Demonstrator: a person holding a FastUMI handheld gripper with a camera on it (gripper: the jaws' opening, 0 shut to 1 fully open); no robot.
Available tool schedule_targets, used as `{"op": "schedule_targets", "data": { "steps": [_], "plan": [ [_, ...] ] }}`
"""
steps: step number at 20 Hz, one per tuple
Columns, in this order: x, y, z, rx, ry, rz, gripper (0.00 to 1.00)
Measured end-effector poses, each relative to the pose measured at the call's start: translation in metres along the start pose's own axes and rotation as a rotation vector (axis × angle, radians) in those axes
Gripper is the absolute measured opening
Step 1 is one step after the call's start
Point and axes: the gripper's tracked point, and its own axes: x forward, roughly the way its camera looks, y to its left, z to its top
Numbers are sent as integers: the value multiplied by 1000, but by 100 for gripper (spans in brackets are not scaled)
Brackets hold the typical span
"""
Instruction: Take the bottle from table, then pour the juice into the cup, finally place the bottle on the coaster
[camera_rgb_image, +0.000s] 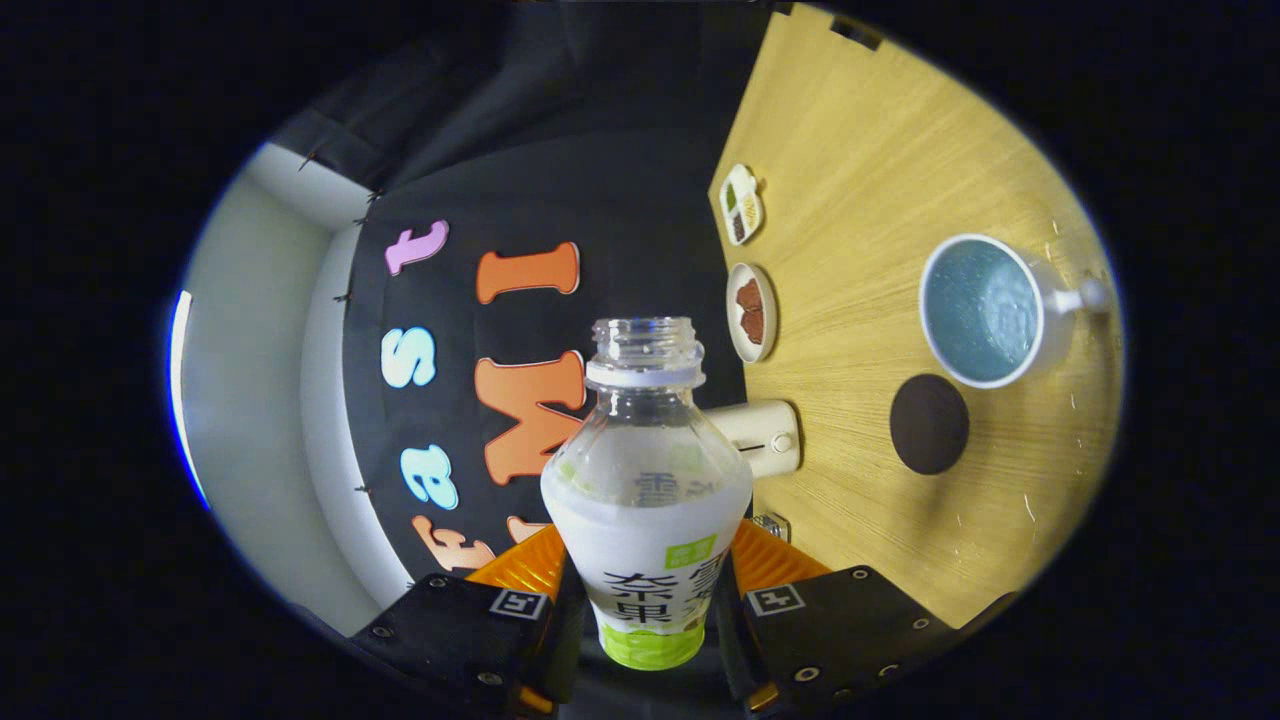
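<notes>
A clear plastic bottle (646, 490) with a white and green label and no cap stands between my fingers, gripped at its lower body by my gripper (648, 600), which is shut on it. The whole scene appears rolled sideways, so the wooden table (860, 180) runs along the right. On it sits a white cup (985, 312) with a blue inside and a handle, its mouth facing me. A dark round coaster (929, 423) lies on the table just beside the cup, nearer my fingers. The bottle is off the table, well apart from the cup.
Two small dishes with food, one oval (741, 204) and one round (752, 312), rest near the table's edge by the booth wall. A cream box-shaped device (765, 438) stands behind the bottle. A white wall panel (250, 380) lies to the left.
</notes>
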Motion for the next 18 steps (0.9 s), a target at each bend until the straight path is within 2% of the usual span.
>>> {"op": "schedule_targets", "data": {
  "steps": [1,5,9,16,18],
  "plan": [
    [1,4,-2,-50,10,19,58],
    [8,-2,-6,-311,31,3,58],
    [19,-18,-1,-606,19,-83,58],
    [41,-36,2,-991,-20,-212,58],
    [48,-38,0,-1069,-26,-220,58]
  ]
}}
